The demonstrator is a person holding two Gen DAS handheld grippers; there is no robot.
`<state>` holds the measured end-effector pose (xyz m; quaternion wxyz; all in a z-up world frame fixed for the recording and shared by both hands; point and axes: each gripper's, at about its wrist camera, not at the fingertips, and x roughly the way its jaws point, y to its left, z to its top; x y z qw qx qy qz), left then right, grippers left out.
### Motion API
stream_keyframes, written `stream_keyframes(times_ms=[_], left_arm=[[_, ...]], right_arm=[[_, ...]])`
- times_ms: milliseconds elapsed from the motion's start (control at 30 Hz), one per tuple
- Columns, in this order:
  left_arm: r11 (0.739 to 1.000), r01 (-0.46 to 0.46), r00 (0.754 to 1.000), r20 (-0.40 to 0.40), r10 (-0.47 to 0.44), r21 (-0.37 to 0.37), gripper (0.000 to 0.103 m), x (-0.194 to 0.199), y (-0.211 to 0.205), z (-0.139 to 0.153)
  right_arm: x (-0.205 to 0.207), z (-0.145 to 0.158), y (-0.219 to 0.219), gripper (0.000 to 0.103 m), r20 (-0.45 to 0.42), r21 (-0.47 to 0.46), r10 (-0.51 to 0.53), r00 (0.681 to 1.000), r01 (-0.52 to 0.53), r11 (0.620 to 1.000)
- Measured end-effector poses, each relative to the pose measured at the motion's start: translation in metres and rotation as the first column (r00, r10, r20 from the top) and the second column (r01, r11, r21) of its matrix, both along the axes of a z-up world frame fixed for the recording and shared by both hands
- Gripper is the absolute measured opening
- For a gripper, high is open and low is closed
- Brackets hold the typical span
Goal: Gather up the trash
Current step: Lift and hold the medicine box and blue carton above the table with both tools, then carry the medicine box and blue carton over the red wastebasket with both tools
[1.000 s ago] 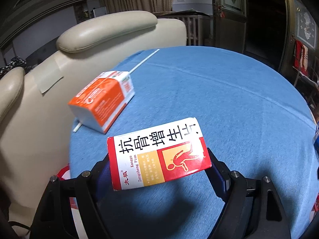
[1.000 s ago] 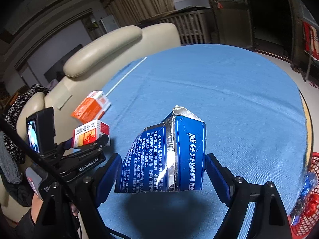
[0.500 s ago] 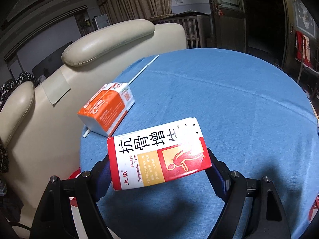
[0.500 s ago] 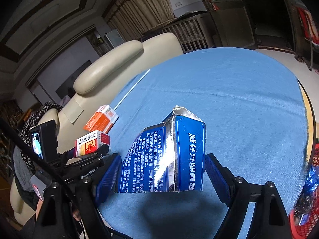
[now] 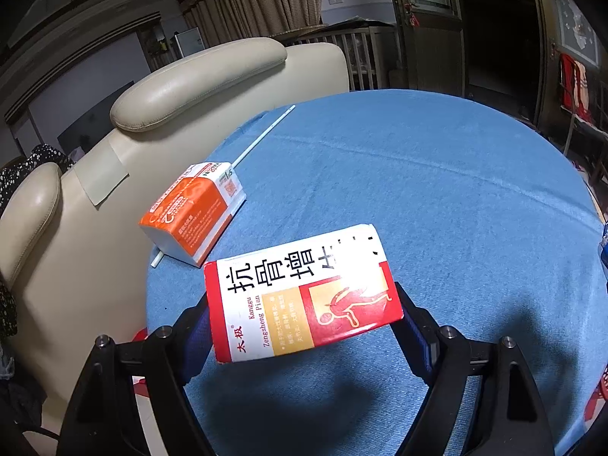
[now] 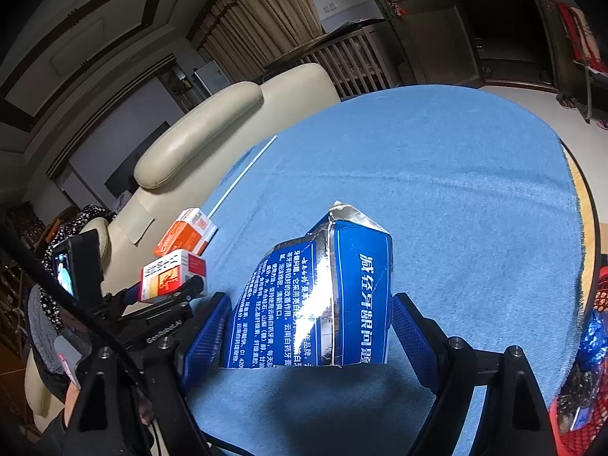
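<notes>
A red-white box [image 5: 300, 292] is pinched in the left gripper [image 5: 302, 326] above the blue cloth [image 5: 437, 190]; a torn blue carton [image 6: 323, 300] is pinched in the right gripper [image 6: 307, 338]. An orange box [image 5: 195, 209] on a straw [image 5: 262, 136] is left on the cloth. Only the right view shows a red basket [image 6: 585, 433] holding wrappers. Since 1 second ago, both views are shifted sideways.

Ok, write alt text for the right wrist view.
The right gripper holds a torn blue carton above a blue tablecloth. At left, the left gripper holds a red-and-white box near an orange box.
</notes>
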<state>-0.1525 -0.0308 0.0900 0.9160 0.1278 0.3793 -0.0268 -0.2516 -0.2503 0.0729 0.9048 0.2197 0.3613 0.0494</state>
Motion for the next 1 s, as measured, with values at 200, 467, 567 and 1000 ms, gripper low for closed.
stream_keyframes(times_ms=[200,467,567,1000], left_arm=[[1.0,-0.017,1.0,-0.01,0.017,0.011,0.084,0.001,0.009,-0.002],[0.999,-0.043,0.999,-0.028,0.044,0.025,0.084,0.002,0.019,-0.005],[0.998,-0.047,0.998,-0.028,0.048,0.033,0.084,0.004,0.021,-0.005],[0.997,-0.034,0.999,-0.02,0.036,0.07,0.084,0.004,0.009,0.0]], right_arm=[[0.003,-0.003,-0.007,0.087,-0.01,0.0,-0.034,0.999,0.034,0.999],[0.014,-0.009,0.007,0.087,-0.025,-0.007,0.015,1.0,-0.015,1.0],[0.015,-0.009,0.01,0.087,-0.025,-0.009,0.024,0.999,-0.024,1.0],[0.007,-0.009,-0.006,0.087,-0.004,0.018,0.004,1.0,-0.004,1.0]])
